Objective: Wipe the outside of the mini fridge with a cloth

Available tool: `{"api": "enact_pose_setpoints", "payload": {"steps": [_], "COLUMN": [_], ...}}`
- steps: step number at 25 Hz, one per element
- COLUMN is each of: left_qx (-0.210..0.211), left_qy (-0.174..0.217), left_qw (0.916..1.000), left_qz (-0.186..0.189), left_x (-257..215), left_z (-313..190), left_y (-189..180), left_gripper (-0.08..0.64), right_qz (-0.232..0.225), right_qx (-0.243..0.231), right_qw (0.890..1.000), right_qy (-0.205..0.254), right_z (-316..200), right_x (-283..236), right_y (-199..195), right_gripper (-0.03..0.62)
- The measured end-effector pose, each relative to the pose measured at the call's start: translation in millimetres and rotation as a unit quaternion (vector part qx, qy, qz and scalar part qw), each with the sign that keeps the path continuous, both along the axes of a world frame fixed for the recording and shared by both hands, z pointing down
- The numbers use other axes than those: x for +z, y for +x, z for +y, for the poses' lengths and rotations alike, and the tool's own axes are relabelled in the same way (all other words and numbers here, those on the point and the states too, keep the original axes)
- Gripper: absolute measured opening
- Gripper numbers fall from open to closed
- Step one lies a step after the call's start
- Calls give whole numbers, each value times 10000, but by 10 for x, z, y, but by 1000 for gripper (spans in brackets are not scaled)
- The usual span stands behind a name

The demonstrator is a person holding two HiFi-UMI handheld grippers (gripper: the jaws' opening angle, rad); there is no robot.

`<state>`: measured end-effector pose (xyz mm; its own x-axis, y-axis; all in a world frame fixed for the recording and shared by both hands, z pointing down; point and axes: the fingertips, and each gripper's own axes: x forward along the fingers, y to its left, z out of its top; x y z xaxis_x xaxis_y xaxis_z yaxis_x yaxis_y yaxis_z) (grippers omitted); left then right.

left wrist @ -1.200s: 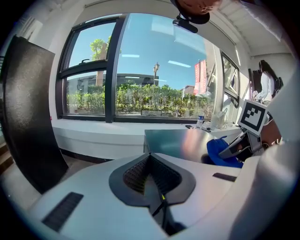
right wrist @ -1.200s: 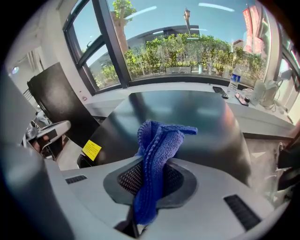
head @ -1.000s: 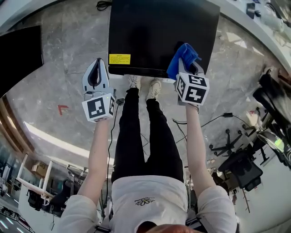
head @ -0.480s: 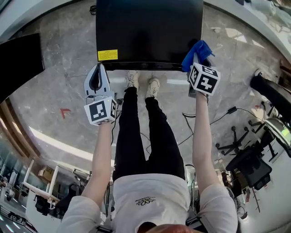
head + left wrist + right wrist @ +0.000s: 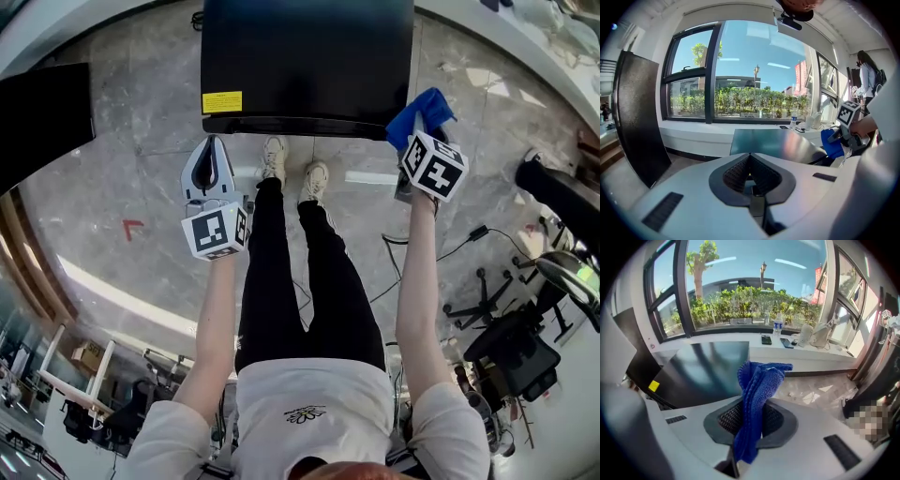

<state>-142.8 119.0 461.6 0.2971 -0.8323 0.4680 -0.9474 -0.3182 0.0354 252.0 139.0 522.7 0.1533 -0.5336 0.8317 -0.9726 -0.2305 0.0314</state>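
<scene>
While the head view looks steeply down, the black box-shaped mini fridge (image 5: 309, 56) stands at the far side on the grey marble floor (image 5: 112, 178), with a yellow rectangular label (image 5: 222, 101) at its near left corner. The left gripper (image 5: 211, 155) hangs just near of the fridge's left part, apart from it. The right gripper (image 5: 412, 141) holds a blue knitted cloth (image 5: 422, 111) at the fridge's near right corner; whether the cloth touches the fridge cannot be told.

In the left gripper view, the fingers (image 5: 736, 174) are pressed together with nothing between them. The fridge's glossy top lies beyond them, with the cloth at its right end.

In the right gripper view, the fingers (image 5: 727, 420) are clamped on the cloth, which stands up in a fold above them. The fridge lies to the left, beyond the cloth.
</scene>
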Motion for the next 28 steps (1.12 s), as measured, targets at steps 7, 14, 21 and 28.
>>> {"api": "enact_pose_setpoints", "payload": {"steps": [7, 14, 21, 28], "left_qx": [-287, -594, -1066, -1362], "left_qy": [-41, 114, 146, -19], "left_qw": [9996, 9982, 9942, 9907], "left_qz": [1, -18, -91, -56], "left_x": [-134, -144, -86, 24], "left_z": [198, 199, 230, 395], "left_y": [-174, -563, -1090, -1319], "left_gripper": [5, 5, 5, 5], "right_qz": [-1298, -2691, -2949, -2443], "right_qx": [-877, -1905, -2660, -2599], "right_qw": [9832, 9407, 9177, 9339], "right_qy": [936, 802, 104, -250], "right_z": [-293, -530, -531, -630], "right_x": [-735, -630, -36, 281], "right_y": [-1417, -3150, -4227, -4209], "right_gripper": [75, 75, 75, 75]}}
